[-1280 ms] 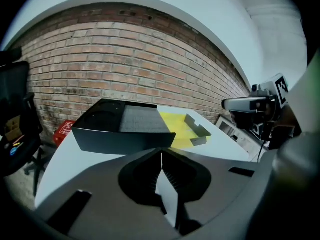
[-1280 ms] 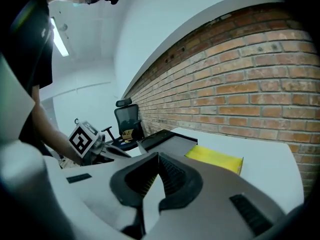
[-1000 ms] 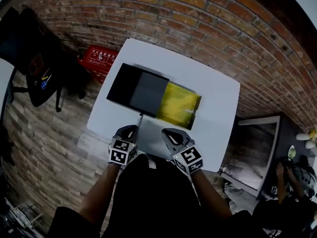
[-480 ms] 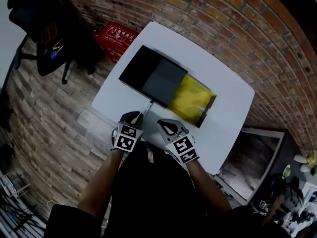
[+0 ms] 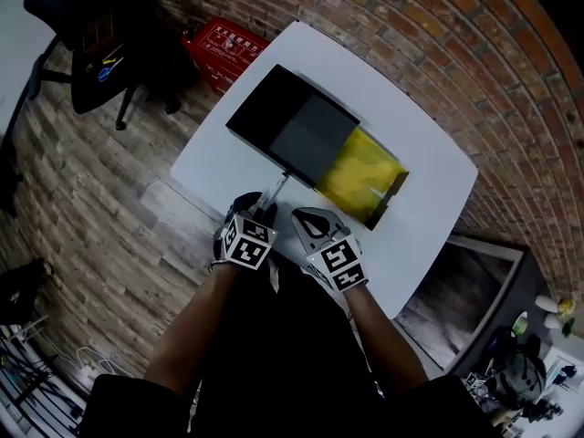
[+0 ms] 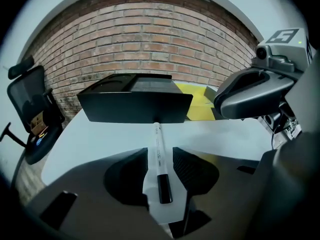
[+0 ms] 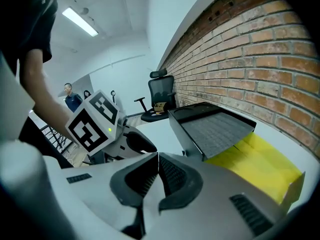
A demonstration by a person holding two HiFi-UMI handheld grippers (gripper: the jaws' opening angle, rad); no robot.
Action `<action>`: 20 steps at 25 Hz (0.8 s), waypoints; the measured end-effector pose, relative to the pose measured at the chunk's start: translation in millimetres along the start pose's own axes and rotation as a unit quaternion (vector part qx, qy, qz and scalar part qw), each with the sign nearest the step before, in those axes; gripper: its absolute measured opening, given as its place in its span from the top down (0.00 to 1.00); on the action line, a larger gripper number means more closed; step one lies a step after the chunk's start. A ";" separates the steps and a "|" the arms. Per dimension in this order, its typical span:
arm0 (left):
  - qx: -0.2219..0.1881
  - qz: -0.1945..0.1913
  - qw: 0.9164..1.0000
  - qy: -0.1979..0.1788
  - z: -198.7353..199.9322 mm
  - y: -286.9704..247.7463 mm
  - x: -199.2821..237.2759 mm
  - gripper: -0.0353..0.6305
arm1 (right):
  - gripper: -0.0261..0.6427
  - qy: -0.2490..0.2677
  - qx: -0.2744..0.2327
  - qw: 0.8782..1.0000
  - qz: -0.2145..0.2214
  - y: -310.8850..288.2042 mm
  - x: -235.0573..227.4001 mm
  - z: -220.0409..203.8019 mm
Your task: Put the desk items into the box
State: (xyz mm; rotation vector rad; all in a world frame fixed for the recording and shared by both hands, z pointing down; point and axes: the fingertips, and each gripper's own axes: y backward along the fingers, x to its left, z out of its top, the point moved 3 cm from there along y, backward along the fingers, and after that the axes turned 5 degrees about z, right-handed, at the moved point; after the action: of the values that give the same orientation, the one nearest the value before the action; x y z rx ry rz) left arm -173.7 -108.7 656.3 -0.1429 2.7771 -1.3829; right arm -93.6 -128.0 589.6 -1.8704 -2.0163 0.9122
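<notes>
A white pen with a black cap (image 5: 276, 190) (image 6: 158, 154) lies on the white table (image 5: 429, 199), its tip touching the near wall of the black box (image 5: 292, 126) (image 6: 135, 106) (image 7: 215, 126). The box's grey inside shows, and it rests partly over a yellow box (image 5: 360, 176) (image 7: 265, 164). My left gripper (image 5: 262, 210) (image 6: 160, 156) is low over the table, and its jaws have just been opening. They stand open on either side of the pen's capped end without pressing it. My right gripper (image 5: 306, 219) (image 7: 156, 166) hovers beside it, shut and empty.
A red crate (image 5: 224, 48) and a black office chair (image 5: 91, 44) (image 7: 160, 96) stand on the wooden floor left of the table. A low cabinet (image 5: 474, 281) is at the table's right. The brick wall runs behind. A person (image 7: 68, 96) stands far off.
My left gripper has come forward and down until its jaws straddle the pen, and they now stand apart. The right gripper has shifted slightly beside it. The camera view has swung.
</notes>
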 end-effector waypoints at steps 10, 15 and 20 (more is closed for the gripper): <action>0.028 0.013 1.000 0.004 -5.7 -14.4 -3.5 0.71 | 0.93 -0.008 0.008 1.000 -0.005 3.9 -1.2 -7.7; 0.037 0.014 0.999 0.019 -9.9 -15.9 1.1 0.75 | 0.93 -0.011 0.005 1.000 -0.005 3.3 -2.6 -7.5; 0.043 0.013 0.999 0.019 -9.5 -17.4 0.7 0.79 | 0.93 -0.015 0.007 1.000 -0.003 1.0 -2.0 -10.4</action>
State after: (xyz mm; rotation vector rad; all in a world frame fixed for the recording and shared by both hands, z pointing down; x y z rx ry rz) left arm -173.9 -111.7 675.9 -0.0778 2.7324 -1.5103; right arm -86.6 -127.0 597.5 -1.8523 -2.0264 0.9569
